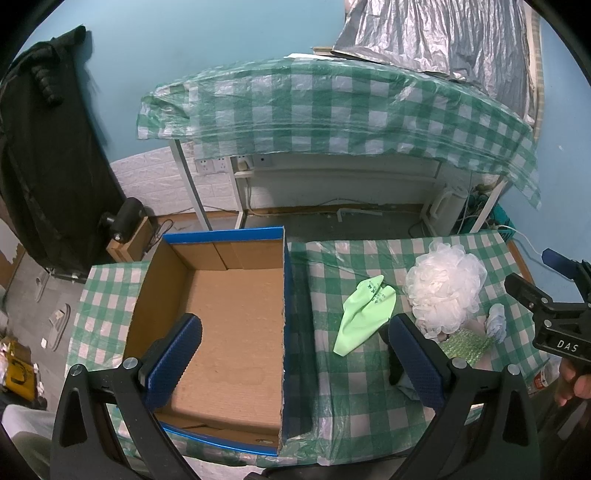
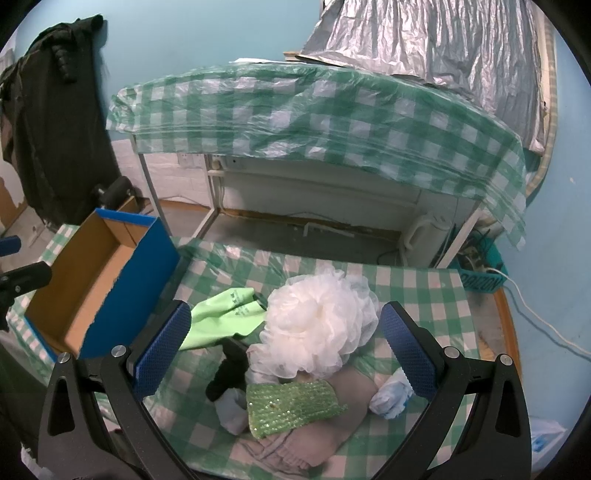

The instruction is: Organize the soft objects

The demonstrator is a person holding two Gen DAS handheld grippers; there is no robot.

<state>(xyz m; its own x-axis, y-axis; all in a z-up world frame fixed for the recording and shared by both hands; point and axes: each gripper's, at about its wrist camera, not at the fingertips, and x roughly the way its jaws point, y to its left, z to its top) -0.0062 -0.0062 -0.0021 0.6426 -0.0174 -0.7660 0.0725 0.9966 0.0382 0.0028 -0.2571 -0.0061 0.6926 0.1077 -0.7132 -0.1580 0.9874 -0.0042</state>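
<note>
An empty blue cardboard box (image 1: 225,317) (image 2: 99,280) stands on the left of the checkered table (image 1: 332,369). To its right lie a light green glove (image 1: 364,319) (image 2: 221,317), a white mesh bath pouf (image 1: 445,286) (image 2: 319,323), a green sequin scrubber (image 2: 293,404) (image 1: 467,343), a black item (image 2: 229,373), a white-blue cloth (image 2: 391,397) (image 1: 496,323) and a beige cloth (image 2: 314,439). My left gripper (image 1: 295,347) is open and empty, above the box's right wall. My right gripper (image 2: 284,343) is open and empty, straddling the pouf pile; it also shows in the left wrist view (image 1: 554,295).
A second table with a checkered plastic cover (image 1: 332,110) stands behind, with a silver sheet (image 1: 443,33) above it. A white kettle (image 1: 445,210) and cables are on the floor. Dark clothing (image 1: 44,147) hangs at left. Slippers (image 1: 61,325) lie on the floor.
</note>
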